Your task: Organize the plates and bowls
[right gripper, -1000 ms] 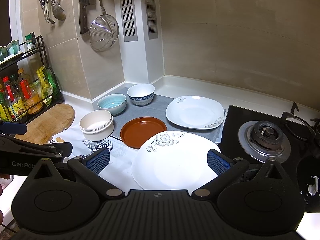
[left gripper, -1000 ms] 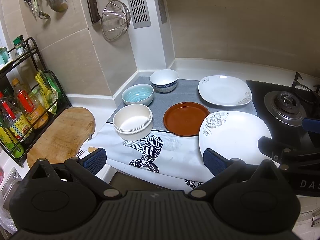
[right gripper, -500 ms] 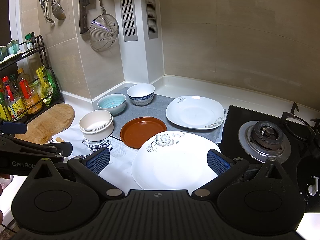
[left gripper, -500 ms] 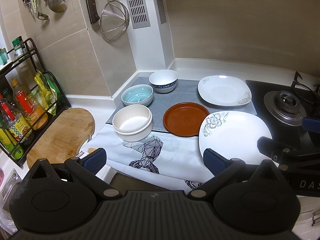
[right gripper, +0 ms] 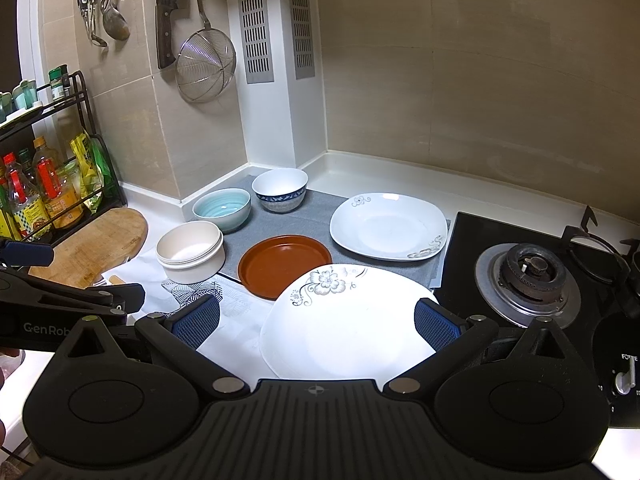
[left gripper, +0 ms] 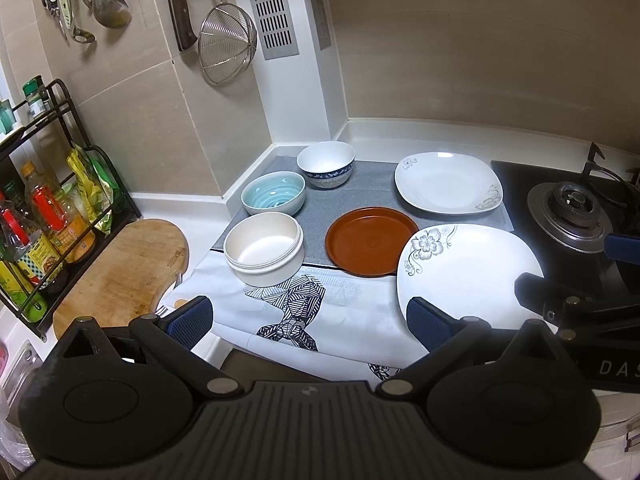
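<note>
- Six dishes show in the left wrist view: a cream round bowl (left gripper: 262,249) on the white patterned cloth (left gripper: 328,312), a pale blue ribbed bowl (left gripper: 273,193) and a white bowl with a blue band (left gripper: 326,164) behind it on the grey mat (left gripper: 372,196), a flat brown round plate (left gripper: 372,241), a small white square plate (left gripper: 448,183), and a large white flowered plate (left gripper: 464,272) beside the black gas stove (left gripper: 568,216). The left gripper (left gripper: 310,320) hangs open and empty above the cloth.
- From the right wrist view, the right gripper (right gripper: 316,320) is spread wide over the large white flowered plate (right gripper: 344,320), holding nothing. All dishes rest on the table (right gripper: 380,176).
</note>
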Demonstrator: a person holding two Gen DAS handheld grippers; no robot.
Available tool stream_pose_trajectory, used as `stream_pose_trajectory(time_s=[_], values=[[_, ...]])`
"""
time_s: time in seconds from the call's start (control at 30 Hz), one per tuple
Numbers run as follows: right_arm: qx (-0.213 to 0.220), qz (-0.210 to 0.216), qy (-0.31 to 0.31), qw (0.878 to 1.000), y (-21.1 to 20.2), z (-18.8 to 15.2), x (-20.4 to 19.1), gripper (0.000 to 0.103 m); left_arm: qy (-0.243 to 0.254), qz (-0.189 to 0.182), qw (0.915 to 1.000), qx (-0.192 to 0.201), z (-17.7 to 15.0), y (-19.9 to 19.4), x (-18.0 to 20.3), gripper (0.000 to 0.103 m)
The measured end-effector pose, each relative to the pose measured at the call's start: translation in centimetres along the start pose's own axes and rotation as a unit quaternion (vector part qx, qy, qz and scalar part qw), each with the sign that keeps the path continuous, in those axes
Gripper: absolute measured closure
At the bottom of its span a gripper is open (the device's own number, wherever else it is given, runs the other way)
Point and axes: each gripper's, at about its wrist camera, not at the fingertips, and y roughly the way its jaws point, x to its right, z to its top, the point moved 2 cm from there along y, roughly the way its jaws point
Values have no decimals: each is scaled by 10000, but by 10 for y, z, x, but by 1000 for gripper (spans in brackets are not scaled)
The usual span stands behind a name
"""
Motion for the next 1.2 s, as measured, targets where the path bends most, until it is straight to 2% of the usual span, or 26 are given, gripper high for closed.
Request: stream_pose_trajectory(time_s=[0.9,1.07,1.13,1.2], values=[[-123,130,60,9998,14,5,13,0,-74,4,9999,-98,6,14,-1,0],[-393,422,29,9983,40,17,18,0,-562,-392,9966,-454,12,40,-19,0],[-543,519,0,9972,58,27,18,0,-890,-646,9914,-710,14,59,-29,0],[-658,566,-27,9962,80,38,18,0,-1252,-951,9825,-1003,15,85,-40,0]])
